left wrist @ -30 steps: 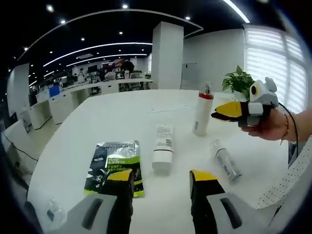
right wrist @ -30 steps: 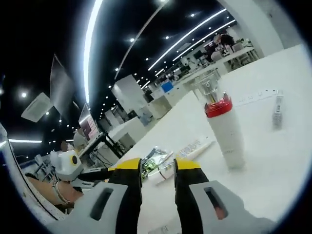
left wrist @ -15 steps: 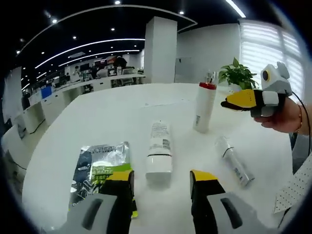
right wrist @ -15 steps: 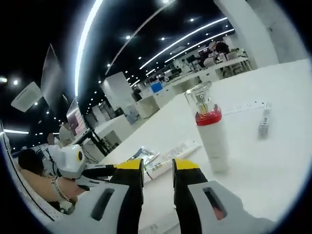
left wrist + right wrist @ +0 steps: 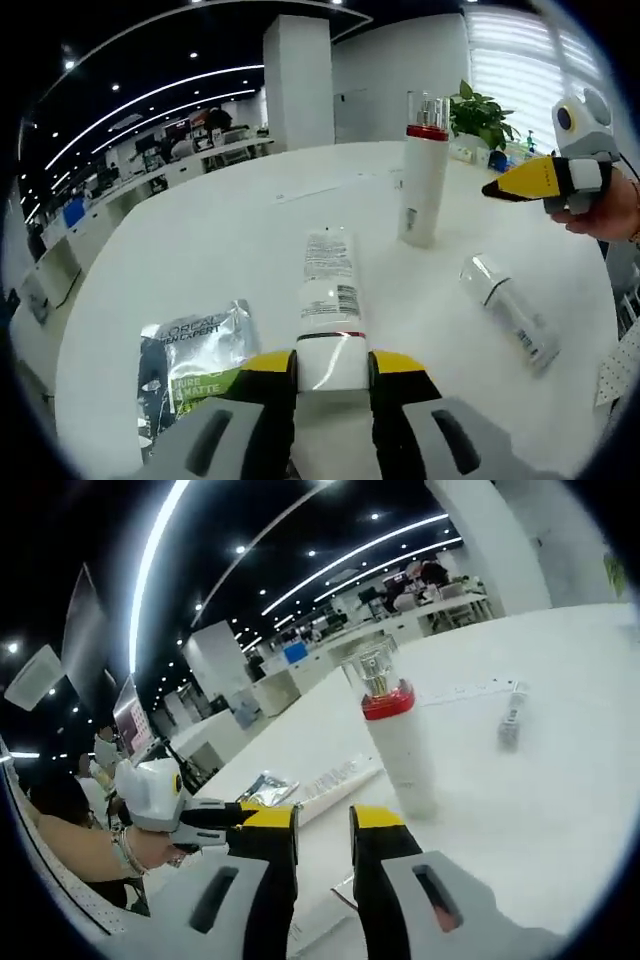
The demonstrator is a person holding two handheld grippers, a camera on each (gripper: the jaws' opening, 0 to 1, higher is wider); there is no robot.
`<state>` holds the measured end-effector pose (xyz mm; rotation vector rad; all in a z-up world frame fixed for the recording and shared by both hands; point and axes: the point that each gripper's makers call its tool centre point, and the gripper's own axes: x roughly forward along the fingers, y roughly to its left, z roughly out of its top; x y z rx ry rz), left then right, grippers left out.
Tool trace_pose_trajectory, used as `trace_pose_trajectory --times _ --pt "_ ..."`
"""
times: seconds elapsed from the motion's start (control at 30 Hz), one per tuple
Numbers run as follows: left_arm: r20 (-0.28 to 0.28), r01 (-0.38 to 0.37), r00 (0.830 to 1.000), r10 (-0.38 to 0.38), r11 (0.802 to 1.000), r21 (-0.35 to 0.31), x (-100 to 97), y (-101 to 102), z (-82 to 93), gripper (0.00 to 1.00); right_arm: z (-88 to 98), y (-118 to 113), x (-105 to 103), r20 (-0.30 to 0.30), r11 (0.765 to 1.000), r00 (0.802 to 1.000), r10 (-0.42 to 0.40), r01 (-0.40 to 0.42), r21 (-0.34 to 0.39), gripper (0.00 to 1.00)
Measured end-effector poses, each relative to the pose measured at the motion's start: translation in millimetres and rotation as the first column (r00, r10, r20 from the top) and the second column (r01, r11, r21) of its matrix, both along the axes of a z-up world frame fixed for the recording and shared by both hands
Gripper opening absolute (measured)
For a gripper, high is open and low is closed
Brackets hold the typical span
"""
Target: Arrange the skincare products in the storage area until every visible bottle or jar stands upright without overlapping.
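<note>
On the white desk (image 5: 200,230) a white tube (image 5: 328,310) lies flat, its dark-banded cap end between the yellow tips of the left gripper (image 5: 332,362). The jaws stand narrow on either side of the cap; whether they actually press it cannot be told. Just beside the tube, toward the desk's near edge, a silver and green sachet (image 5: 195,355) lies flat. Further in toward the middle of the desk a white bottle with a red collar and clear cap (image 5: 421,170) stands upright. A clear-capped silver bottle (image 5: 508,312) lies on its side near the desk's edge, apart from the tube and the upright bottle. The right gripper (image 5: 510,186) hangs above that edge, held in a person's hand (image 5: 612,208). A potted plant (image 5: 478,118) stands at the far edge.

In the right gripper view the right gripper's (image 5: 322,820) own jaws stand narrow with an open gap and nothing between them, above the desk. The upright bottle (image 5: 396,735) stands just beyond them, and a small grey item (image 5: 510,723) lies further off on the desk.
</note>
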<state>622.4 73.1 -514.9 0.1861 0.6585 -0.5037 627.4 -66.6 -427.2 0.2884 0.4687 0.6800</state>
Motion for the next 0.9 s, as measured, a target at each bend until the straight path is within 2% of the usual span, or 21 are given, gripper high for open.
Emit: trace_pose_trajectory --times 0.13,0.37,0.5,0.7,0.9 --pt "-0.036 0.035 0.999 -0.036 0.999 -0.037 -9.2 -0.1 0.2 0.27 -5.1 6.9 0.7 -0.001 0.999 1.0 0.023 -0.023 -0.031 0.2" --pt "-0.032 0.117 0.993 -0.117 0.993 -0.016 -41.3 2.0 -3.1 0.27 -13.8 16.6 5.8 -0.02 0.998 0.999 0.039 -0.04 -0.041 0.2" --pt "-0.027 0.162 0.986 -0.163 0.987 -0.022 -63.3 -2.1 -4.3 0.26 -28.8 13.4 12.0 -0.065 0.998 0.997 0.028 -0.031 -0.056 0.19" --pt "-0.024 0.212 0.977 -0.213 0.976 -0.037 -81.5 -2.7 -4.7 0.26 -45.7 3.8 22.7 -0.119 0.998 0.993 -0.01 0.003 -0.059 0.19" --pt "-0.018 0.248 0.968 -0.249 0.968 -0.04 -88.3 0.4 -5.2 0.26 -62.3 6.3 28.0 -0.178 0.997 0.983 0.036 -0.048 -0.062 0.04"
